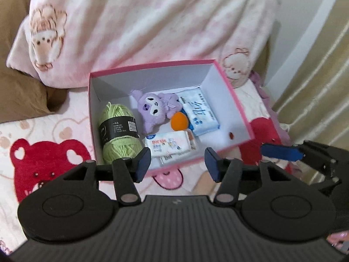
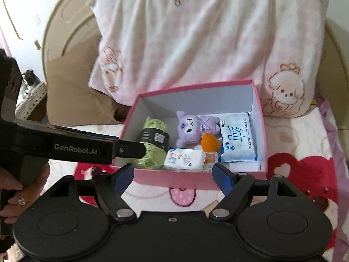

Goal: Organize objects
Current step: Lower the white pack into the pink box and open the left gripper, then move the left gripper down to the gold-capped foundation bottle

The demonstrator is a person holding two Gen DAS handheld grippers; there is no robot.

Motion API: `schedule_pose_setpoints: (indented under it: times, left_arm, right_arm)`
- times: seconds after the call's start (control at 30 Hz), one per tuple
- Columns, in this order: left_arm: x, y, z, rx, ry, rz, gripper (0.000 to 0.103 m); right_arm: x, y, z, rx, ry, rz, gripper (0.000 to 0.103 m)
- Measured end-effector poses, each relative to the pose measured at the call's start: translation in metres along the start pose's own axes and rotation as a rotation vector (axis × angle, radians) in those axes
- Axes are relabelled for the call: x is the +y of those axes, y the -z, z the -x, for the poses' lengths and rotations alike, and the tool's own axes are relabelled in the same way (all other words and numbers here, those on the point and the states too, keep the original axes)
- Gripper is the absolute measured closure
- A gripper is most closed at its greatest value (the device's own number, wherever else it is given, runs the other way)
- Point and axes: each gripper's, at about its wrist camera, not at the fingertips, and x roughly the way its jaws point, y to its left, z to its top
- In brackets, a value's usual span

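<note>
— Between our left gripper [image 1: 177, 162] jaws we have nothing: they stand partly apart, empty, just above the near wall of the pink box [image 1: 240, 100]. The right gripper [image 2: 173, 178] gapes wider, empty too, over the same near wall.

— So where do the things lie from us?

— Ahead of and below both sets of jaws, all inside the box. The green yarn [image 1: 118, 131] sits at the left end, its long axis running away from us. Beside it lies the purple plush [image 1: 156, 108], then the orange ball [image 1: 179, 121], the blue tissue pack [image 1: 200, 111] toward the right, and the small white pack [image 1: 170, 144] against the near wall.

— Which hand is nearer?

— We judge the left nearer the yarn; in the right view its finger crosses in front of the skein. The right sits closer to the blue pack.

— And our pose?

— Both grippers tilt downward toward the box on the patterned blanket [image 1: 32, 152], side by side, a hand [image 2: 13, 187] gripping the left handle. Nothing loose shows outside the box, so we judge the sorting nearly done.
</note>
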Motion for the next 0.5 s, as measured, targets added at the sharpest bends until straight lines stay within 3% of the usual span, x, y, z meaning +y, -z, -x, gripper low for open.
schedule_pose_setpoints:
  times: [0.27, 0.5]
  left_arm:
    - [-0.026, 0.033, 0.042, -0.026, 0.032, -0.060, 0.045]
    - [-0.035, 0.072, 0.022, 0.010, 0.097, -0.045, 0.044]
  right_arm:
    - [-0.009, 0.020, 0.051, 0.039, -0.012, -0.083, 0.018]
    - [-0.039, 0.052, 0.041, 0.079, -0.017, -0.183, 0.018]
